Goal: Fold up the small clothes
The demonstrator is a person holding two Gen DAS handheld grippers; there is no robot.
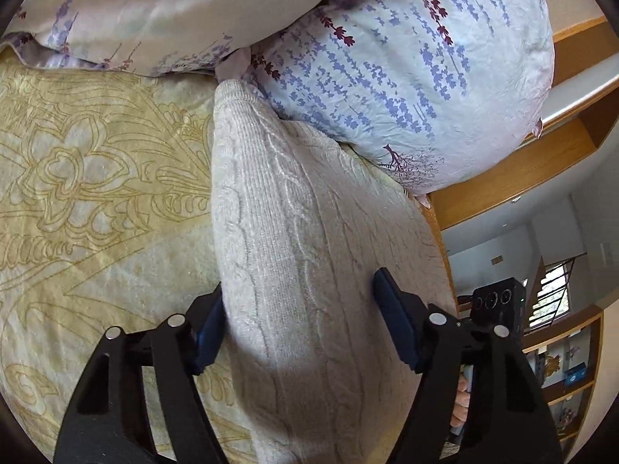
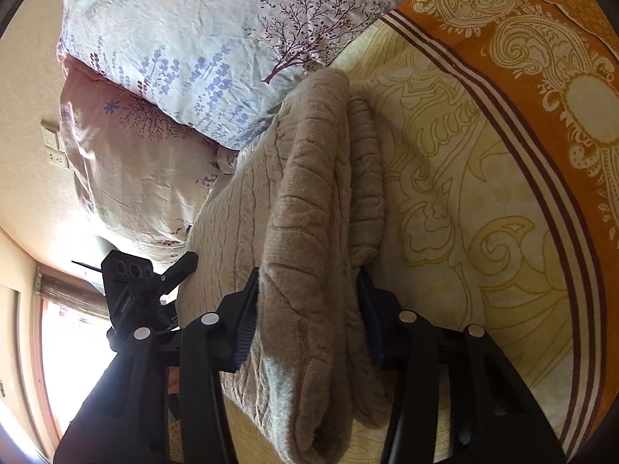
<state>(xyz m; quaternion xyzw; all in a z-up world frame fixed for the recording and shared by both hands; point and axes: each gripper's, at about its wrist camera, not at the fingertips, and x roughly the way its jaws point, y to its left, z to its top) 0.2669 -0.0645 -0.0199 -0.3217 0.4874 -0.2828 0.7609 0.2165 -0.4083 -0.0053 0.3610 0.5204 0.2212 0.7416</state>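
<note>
Black jaws of the right gripper pinch a thick folded roll of the beige sweater — both pads pressing in. Over in the left view, the left gripper stands spread around the sweater's flat part, one pad touching the edge, the other apart. The risk, I'd say: lift unevenly and that bulky fold slumps open. The pillows crowd the far end, touching the knit — but the yellow bedspread offers open room to the side.
</note>
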